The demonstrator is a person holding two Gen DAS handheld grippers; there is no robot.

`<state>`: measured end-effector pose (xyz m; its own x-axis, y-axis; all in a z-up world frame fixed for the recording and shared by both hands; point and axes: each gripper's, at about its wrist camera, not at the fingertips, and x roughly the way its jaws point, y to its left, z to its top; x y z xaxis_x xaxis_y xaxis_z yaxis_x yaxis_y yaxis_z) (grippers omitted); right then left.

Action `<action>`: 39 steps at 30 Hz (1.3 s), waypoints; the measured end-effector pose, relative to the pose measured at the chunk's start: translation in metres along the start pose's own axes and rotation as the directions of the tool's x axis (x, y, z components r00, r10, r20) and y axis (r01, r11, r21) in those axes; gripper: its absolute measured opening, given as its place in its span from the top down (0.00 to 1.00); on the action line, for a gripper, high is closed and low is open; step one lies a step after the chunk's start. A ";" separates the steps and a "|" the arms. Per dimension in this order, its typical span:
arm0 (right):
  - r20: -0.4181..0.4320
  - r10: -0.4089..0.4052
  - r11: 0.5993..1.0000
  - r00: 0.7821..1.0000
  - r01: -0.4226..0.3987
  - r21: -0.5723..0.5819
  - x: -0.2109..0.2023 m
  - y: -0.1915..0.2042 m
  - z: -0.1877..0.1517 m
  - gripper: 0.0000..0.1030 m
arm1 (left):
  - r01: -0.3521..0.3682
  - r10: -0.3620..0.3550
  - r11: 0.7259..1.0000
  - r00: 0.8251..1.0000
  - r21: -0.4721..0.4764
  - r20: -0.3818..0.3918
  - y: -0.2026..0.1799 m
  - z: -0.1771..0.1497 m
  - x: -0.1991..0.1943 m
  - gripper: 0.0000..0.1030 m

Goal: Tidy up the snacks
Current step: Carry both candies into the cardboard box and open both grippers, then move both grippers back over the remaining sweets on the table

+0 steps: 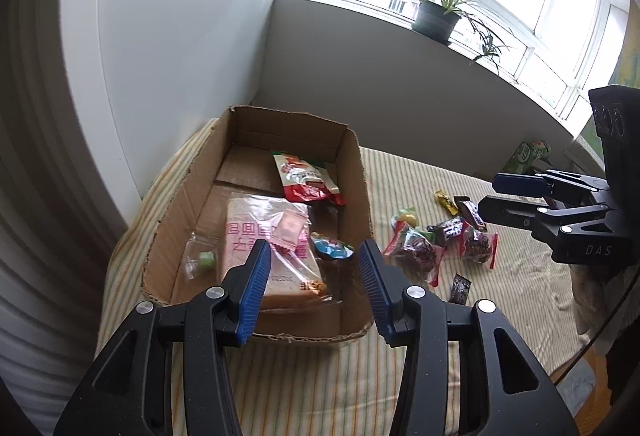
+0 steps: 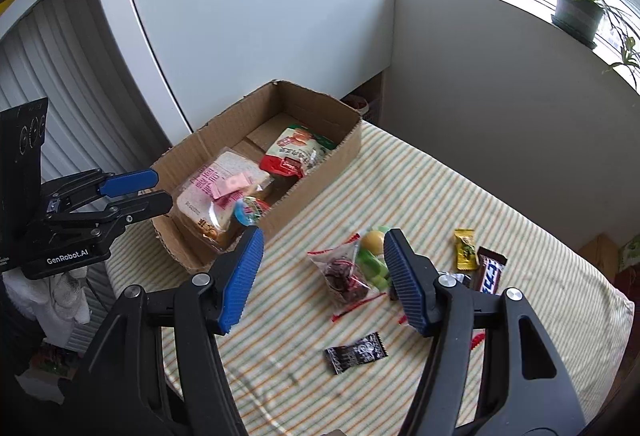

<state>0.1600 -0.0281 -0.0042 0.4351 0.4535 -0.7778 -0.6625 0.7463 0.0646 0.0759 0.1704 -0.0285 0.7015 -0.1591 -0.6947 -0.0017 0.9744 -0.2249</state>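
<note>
An open cardboard box [image 1: 356, 172] [image 2: 344, 144] sits on the striped table. It holds a wrapped bread pack [image 1: 272, 256] [image 2: 216, 188], a red-and-white snack bag [image 1: 306, 176] [image 2: 296, 152], a small pink packet [image 1: 290, 230], a blue-lidded jelly cup [image 1: 332, 246] [image 2: 250, 210] and a green candy in clear wrap [image 1: 202, 260]. Loose snacks lie right of the box: clear bags of dark dried fruit [image 1: 418, 250] [image 2: 346, 274], a yellow packet [image 1: 446, 201] [image 2: 466, 250], a chocolate bar [image 2: 491, 270], a black packet [image 1: 460, 288] [image 2: 356, 352]. My left gripper [image 1: 312, 288] is open and empty above the box's near end. My right gripper [image 2: 320, 276] is open and empty above the loose snacks.
The table is covered by a yellow-striped cloth [image 1: 320, 376] [image 2: 460, 188]. A white cabinet panel [image 1: 180, 16] stands behind the box. A potted plant [image 1: 438, 16] sits on the window sill. A green carton [image 1: 524, 156] stands at the far right table edge.
</note>
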 end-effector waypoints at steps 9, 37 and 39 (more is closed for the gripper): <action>-0.018 -0.077 0.991 0.997 0.079 0.108 -0.028 -0.073 -0.039 0.37 | 0.086 -0.083 0.994 0.996 0.067 -0.042 -0.052 -0.015 0.013 0.56; -0.208 -0.024 0.988 0.978 -0.008 -0.155 0.042 -0.100 -0.074 0.37 | 0.238 -0.184 0.953 0.946 0.187 -0.269 -0.140 -0.055 0.096 0.68; -0.213 -0.016 0.986 0.977 -0.019 -0.164 0.046 -0.099 -0.073 0.37 | 0.239 -0.181 0.952 0.944 0.193 -0.277 -0.142 -0.056 0.101 0.68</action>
<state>0.2011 -0.1173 -0.0923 0.3059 0.3270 -0.8941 -0.7616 0.6476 -0.0238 0.1076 0.0073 -0.1050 0.4649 -0.3702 -0.8043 0.3033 0.9200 -0.2481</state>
